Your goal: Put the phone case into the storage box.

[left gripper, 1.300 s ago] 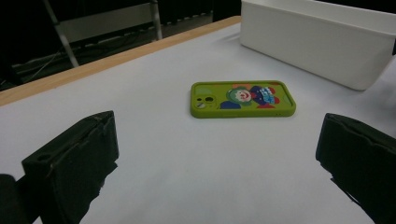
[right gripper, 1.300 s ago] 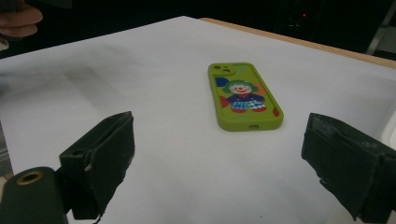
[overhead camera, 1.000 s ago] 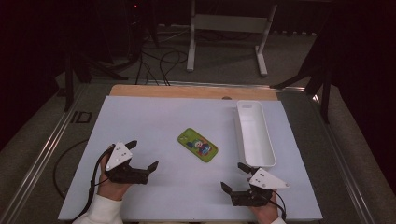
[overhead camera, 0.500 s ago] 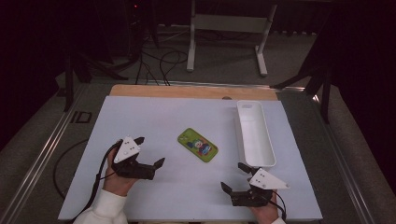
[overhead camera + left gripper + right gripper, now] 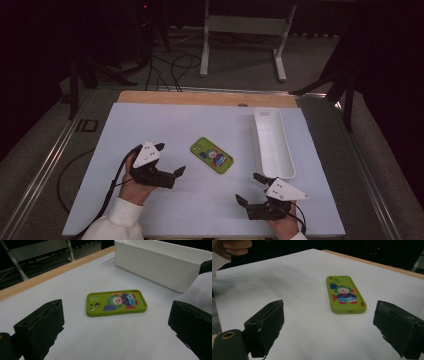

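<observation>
Lying ahead of both tongs: a green phone case (image 5: 211, 155) with a clown picture, flat on the white sheet of the tabletop (image 5: 165, 125), touched by neither.
Left tongs (image 5: 170, 161): released, jaws spread wide with nothing between them; held in the person's left hand (image 5: 134, 181) a little to the left of the case.
Right tongs (image 5: 251, 188): released as well, jaws far apart and empty; held low at the near edge of the sheet, the case ahead and to their left.
White tray (image 5: 272, 145): long and narrow, just ahead of the right tongs and beyond the case as seen from the left tongs.
Hidden or cut off: the right hand is mostly tucked under its tongs and clipped by the bottom edge in the high view; the left sleeve (image 5: 112, 222) is cut there too. The tray's inside cannot be seen in the left gripper view, where only its outer wall (image 5: 160, 263) faces the camera and its far end runs out of frame.
Left gripper view adds: the case's camera cut-outs (image 5: 94, 307) and its raised rim.
Right gripper view adds: fingers (image 5: 237, 245) at the top left corner, blurred, and the clown upright along the case (image 5: 345, 294).
High view adds: a wooden strip (image 5: 205, 98) along the far edge of the tabletop and cables on the dark floor (image 5: 175, 60) beyond.
</observation>
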The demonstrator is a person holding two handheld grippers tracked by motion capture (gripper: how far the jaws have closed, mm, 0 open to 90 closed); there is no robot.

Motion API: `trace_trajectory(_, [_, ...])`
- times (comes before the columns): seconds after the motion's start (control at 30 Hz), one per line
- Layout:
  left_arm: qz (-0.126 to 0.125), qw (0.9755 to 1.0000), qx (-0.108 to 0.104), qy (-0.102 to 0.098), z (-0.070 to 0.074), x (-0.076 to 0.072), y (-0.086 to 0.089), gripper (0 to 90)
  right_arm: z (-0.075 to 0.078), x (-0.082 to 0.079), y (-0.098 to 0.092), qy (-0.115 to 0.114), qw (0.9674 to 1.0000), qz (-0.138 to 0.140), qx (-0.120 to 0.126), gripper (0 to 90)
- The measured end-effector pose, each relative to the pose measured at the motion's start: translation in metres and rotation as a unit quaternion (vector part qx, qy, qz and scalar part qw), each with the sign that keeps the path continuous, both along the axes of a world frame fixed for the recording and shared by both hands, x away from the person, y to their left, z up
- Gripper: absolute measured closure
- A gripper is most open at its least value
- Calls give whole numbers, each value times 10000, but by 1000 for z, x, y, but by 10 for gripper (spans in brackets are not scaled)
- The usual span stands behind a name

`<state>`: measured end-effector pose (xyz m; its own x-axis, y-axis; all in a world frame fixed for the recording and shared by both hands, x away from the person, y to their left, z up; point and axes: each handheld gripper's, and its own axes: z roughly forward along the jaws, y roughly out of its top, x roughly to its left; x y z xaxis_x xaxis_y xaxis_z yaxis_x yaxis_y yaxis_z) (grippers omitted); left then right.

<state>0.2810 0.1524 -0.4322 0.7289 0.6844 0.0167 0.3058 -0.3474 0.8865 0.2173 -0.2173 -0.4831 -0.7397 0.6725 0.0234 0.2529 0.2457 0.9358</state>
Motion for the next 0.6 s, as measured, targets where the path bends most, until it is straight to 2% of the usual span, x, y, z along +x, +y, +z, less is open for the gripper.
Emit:
trace_trajectory(0.03, [-49,10000,-59,21,1,3,-2,7,0,1,1,-8,10000,33,-15,98])
trace_trajectory(0.13, [-62,10000,-30,48,2,6,-6,8,0,2,2,35,9999,103,-53,98])
trace_trajectory(0.53, [-136,9998,-46,122,-3,19,-26,31,-5,1,3,29,10000,60,-24,97])
trace_trajectory(0.6, [-138,9998,22,120,-5,21,-33,37,-6,1,2,37,10000,35,-16,97])
